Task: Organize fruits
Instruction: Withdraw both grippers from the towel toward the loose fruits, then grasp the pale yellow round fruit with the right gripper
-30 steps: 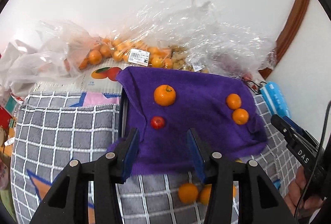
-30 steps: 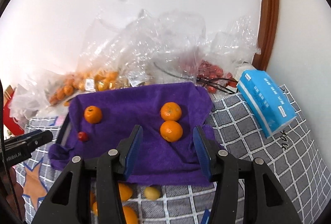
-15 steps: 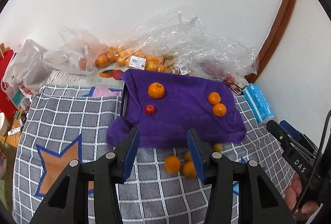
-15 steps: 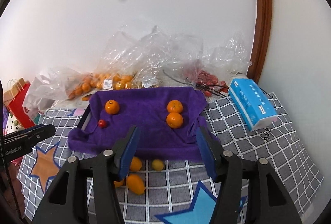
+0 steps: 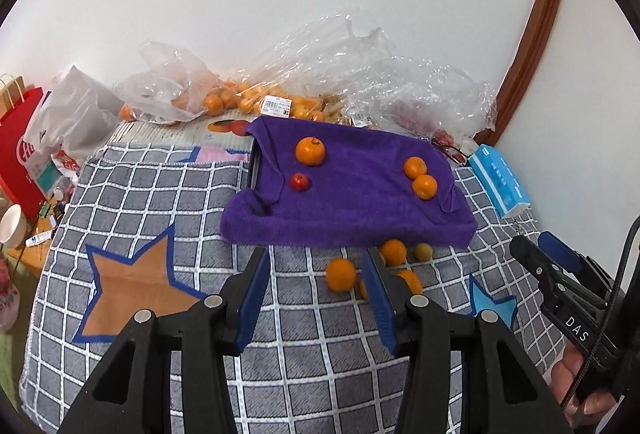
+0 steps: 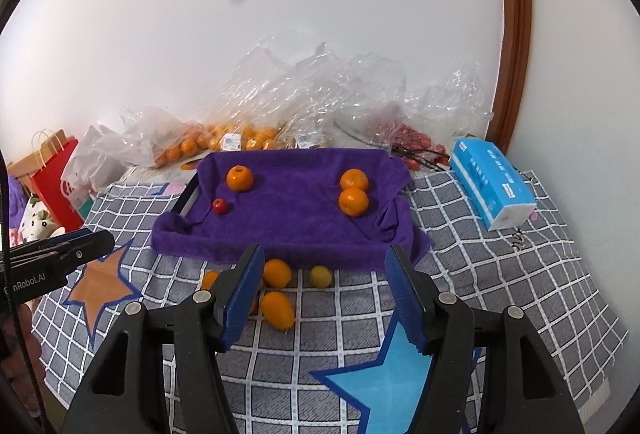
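A tray lined with a purple towel (image 5: pixel 352 201) (image 6: pixel 296 218) holds one orange (image 5: pixel 310 151) (image 6: pixel 240 178) and a small red fruit (image 5: pixel 300 181) (image 6: pixel 219 205) at its left, and two touching oranges (image 5: pixel 420 177) (image 6: pixel 353 191) at its right. Several loose oranges (image 5: pixel 340 275) (image 6: pixel 277 273) and a small yellow-green fruit (image 5: pixel 423 252) (image 6: pixel 321 276) lie on the checked cloth in front of the tray. My left gripper (image 5: pixel 316 274) and right gripper (image 6: pixel 324 270) are both open and empty, held back from the loose fruit.
Clear plastic bags with many small oranges (image 5: pixel 240 99) (image 6: pixel 208 141) and red fruit (image 6: pixel 416 143) line the wall behind the tray. A blue tissue pack (image 5: pixel 500 181) (image 6: pixel 492 181) lies at the right. A red paper bag (image 5: pixel 20 153) stands at the left edge.
Both grippers have pulled back and up from the tray, so the tray looks smaller and the loose fruit in front of it has come into full view. Both stay open.
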